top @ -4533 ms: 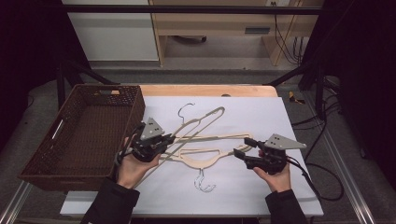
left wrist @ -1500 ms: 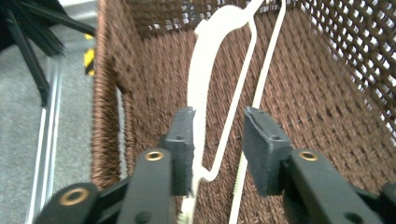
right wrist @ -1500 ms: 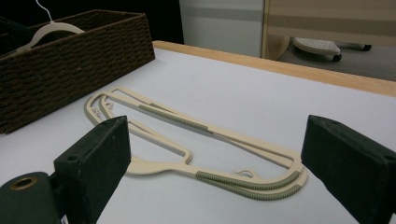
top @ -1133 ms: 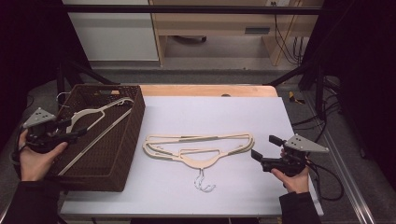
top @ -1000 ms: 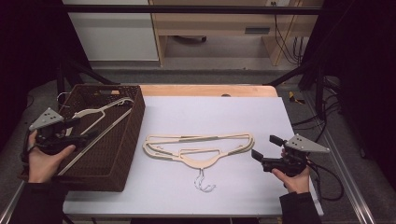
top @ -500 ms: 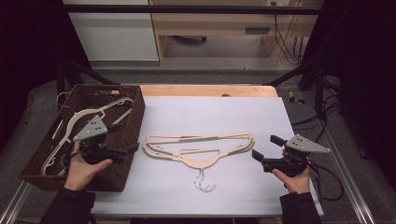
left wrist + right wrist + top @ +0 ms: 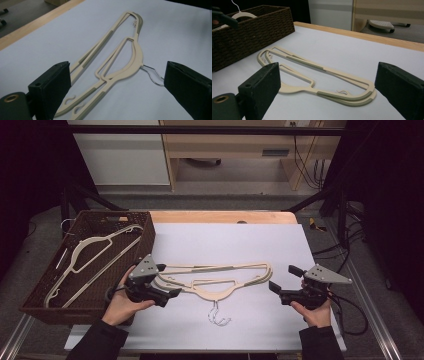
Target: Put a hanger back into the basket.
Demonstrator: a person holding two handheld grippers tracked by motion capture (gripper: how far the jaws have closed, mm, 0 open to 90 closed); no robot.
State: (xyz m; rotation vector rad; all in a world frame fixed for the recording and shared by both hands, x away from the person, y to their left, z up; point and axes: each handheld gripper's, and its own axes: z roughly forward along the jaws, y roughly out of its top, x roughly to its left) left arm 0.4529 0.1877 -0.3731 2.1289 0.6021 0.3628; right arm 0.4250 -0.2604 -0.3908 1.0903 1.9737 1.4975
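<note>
**One hanger binned, left gripper back for the rest**

Nearest the camera, the person's left gripper (image 7: 169,294) hovered at the near left end of the hangers (image 7: 215,280) stacked on the white table (image 7: 240,240), jaws spread wide and holding nothing. About a second before, that gripper had been out past the basket's left side with a hanger in its grip; its jaws opened in that second, and by this moment it had crossed back over to the stack. That drop-off appeared to finish one transfer, with the next pickup seemingly about to begin. In the left gripper view the stack lay on the table between the open jaws, ahead of the pads and untouched, its wire hooks (image 7: 218,315) pointing toward the person. The right gripper (image 7: 274,288) waited just off the stack's right end, jaws equally wide and empty. Farther back at left, one hanger (image 7: 87,257) lay inside the wicker basket (image 7: 145,237).
</note>
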